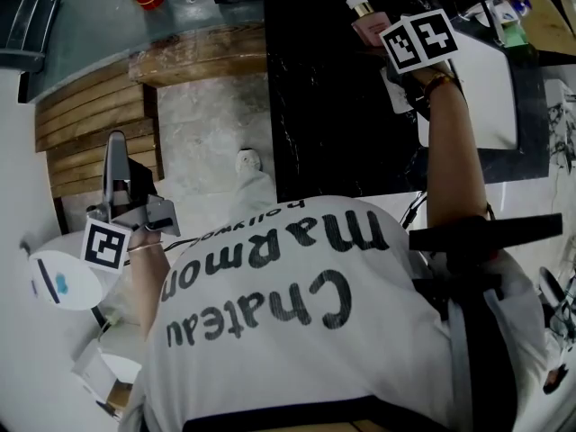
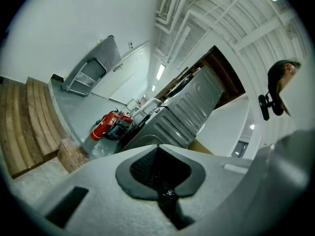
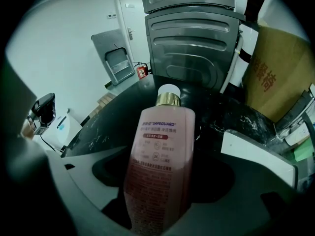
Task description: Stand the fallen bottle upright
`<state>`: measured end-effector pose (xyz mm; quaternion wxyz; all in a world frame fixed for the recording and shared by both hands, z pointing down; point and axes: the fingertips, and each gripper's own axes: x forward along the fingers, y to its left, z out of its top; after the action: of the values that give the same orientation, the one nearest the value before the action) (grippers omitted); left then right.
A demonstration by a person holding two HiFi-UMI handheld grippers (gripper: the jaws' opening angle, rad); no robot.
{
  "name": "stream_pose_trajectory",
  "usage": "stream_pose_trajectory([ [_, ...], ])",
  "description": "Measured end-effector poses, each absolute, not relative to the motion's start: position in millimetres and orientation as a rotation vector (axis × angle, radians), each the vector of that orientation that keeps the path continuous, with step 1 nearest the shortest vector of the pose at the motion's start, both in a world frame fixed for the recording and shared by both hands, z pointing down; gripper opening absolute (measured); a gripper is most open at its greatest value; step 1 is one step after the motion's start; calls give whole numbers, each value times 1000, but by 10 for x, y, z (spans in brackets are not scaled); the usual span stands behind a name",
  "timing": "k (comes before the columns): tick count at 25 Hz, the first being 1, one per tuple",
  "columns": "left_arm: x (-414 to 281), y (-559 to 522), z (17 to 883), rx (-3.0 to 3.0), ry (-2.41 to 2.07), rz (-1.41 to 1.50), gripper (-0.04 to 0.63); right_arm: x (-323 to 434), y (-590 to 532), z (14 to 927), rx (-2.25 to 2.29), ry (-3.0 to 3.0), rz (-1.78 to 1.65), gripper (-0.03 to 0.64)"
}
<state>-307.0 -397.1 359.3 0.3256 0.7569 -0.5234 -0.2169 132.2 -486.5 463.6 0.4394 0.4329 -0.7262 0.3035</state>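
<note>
A pink bottle [image 1: 367, 21] with a gold collar and white cap stands upright on the black marble counter [image 1: 333, 124] at the far edge. My right gripper [image 1: 389, 36] reaches down around it, its marker cube above it. In the right gripper view the bottle [image 3: 160, 132] fills the space between the two jaws, with dark gaps on both sides, so the gripper [image 3: 162, 154] is open. My left gripper [image 1: 115, 158] is held away at the left over the floor, level, shut and with nothing in it. Its jaws meet in the left gripper view [image 2: 160, 168].
A white basin [image 1: 490, 88] sits in the counter right of the bottle. A grey washing machine [image 3: 192, 38] and a cardboard box [image 3: 280, 77] stand behind the counter. Wooden planks [image 1: 90, 124] and a red fire extinguisher [image 2: 103, 124] lie on the floor at the left.
</note>
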Motion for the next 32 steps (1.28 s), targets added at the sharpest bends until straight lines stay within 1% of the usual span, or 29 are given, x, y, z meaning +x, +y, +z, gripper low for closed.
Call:
stream_pose_trajectory([
  [23,-2996,-3323,3511,1878,-1440,-715,14,1335,-4877,4598,1087,-1844,695,319],
  [32,-2966,-3175,3342,1910,-1464,-764,14,1295,-4852,4562,1120,-1840,586,318],
])
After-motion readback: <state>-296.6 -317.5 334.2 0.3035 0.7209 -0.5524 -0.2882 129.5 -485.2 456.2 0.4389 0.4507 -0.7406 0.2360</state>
